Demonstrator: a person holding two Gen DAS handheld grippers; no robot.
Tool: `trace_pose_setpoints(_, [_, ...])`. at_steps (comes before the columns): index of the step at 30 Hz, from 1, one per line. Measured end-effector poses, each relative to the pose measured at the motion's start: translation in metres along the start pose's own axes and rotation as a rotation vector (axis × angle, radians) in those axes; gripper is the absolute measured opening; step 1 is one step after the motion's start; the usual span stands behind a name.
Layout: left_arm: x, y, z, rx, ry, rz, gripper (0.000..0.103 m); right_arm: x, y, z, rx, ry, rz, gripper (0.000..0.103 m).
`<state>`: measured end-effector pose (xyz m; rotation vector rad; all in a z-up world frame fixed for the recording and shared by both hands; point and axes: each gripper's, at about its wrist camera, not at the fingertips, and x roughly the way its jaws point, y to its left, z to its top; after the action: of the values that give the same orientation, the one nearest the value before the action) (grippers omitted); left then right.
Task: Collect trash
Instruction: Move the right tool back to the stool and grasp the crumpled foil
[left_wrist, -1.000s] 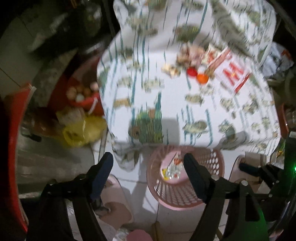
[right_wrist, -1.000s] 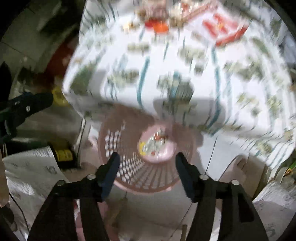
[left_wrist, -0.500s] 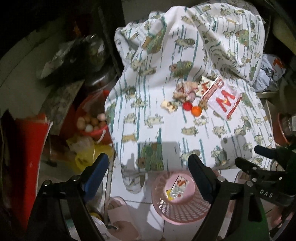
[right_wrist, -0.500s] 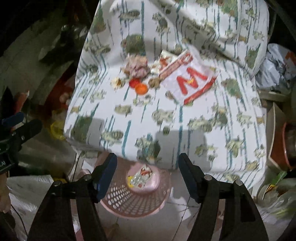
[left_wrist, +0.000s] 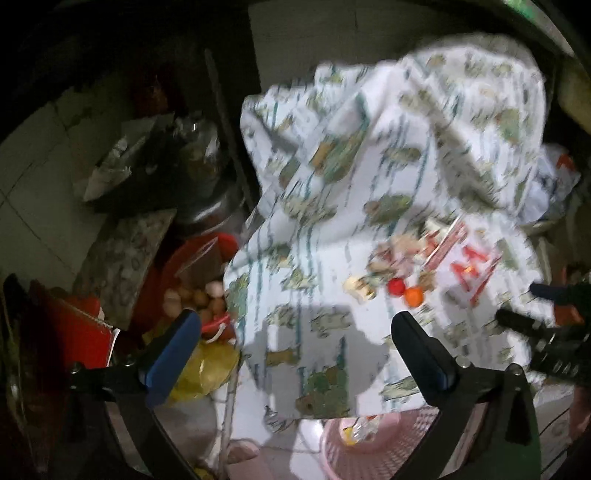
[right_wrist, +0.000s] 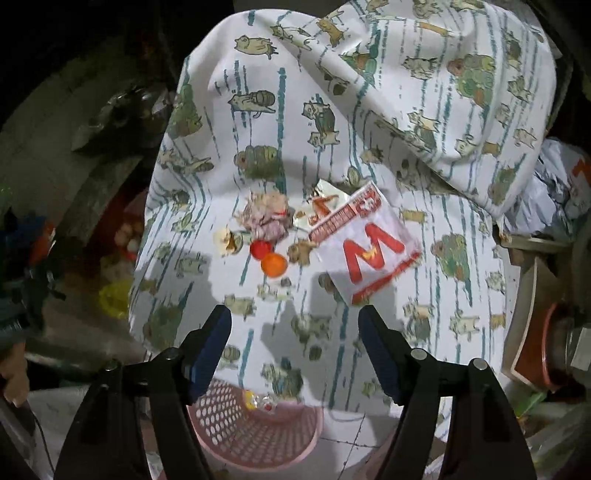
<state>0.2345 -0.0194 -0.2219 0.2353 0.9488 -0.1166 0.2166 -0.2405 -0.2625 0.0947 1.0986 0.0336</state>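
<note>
1. The left gripper (left_wrist: 295, 328), with black arms and blue-padded fingers, sits at the bottom of the left wrist frame; its jaws are spreading apart and nothing lies between them.
2. The right gripper (right_wrist: 294, 325) fills the lower middle of the right wrist frame; its jaws are also widening, with nothing in them, only cloth showing in the gap.
3. A white cloth printed with green cartoon animals and teal stripes (right_wrist: 424, 110) drapes a raised surface and takes up most of both frames.
4. The trash lies in a cluster at the centre of the right wrist frame, on that cloth: a crumpled pinkish tissue wad (right_wrist: 267, 216), a small red round cap (right_wrist: 259, 248) touching a small orange round cap (right_wrist: 274, 264), and a torn pale scrap (right_wrist: 227, 240) to their left.
5. Just right of the caps lies a white flat packet with a large red M (right_wrist: 369, 254), with a small crinkled wrapper (right_wrist: 325, 201) at its upper left edge.
6. A pink perforated plastic basket (right_wrist: 255, 432) stands on the floor at the bottom of the frame, partly under the cloth edge, with small bright wrappers (right_wrist: 258, 400) inside.
7. In the left wrist frame, blurred, the same caps (left_wrist: 404, 291) appear right of centre, and a red container of pale round items (left_wrist: 199, 295) sits at middle left.
</note>
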Motion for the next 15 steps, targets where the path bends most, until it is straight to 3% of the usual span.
trace_pose_setpoints(5, [0.021, 0.015, 0.008, -0.012, 0.025, 0.035, 0.102, 0.034, 0.005, 0.03, 0.069, 0.007, 0.021, 0.075])
trace_pose_setpoints(9, [0.035, 0.026, 0.011, -0.034, 0.051, 0.04, 0.102, 0.066, 0.008, 0.051, 0.112, 0.022, 0.007, 0.084])
trace_pose_setpoints(15, [0.05, 0.035, 0.01, -0.045, 0.086, 0.049, 0.102, 0.107, 0.004, 0.074, 0.173, 0.031, -0.011, 0.084])
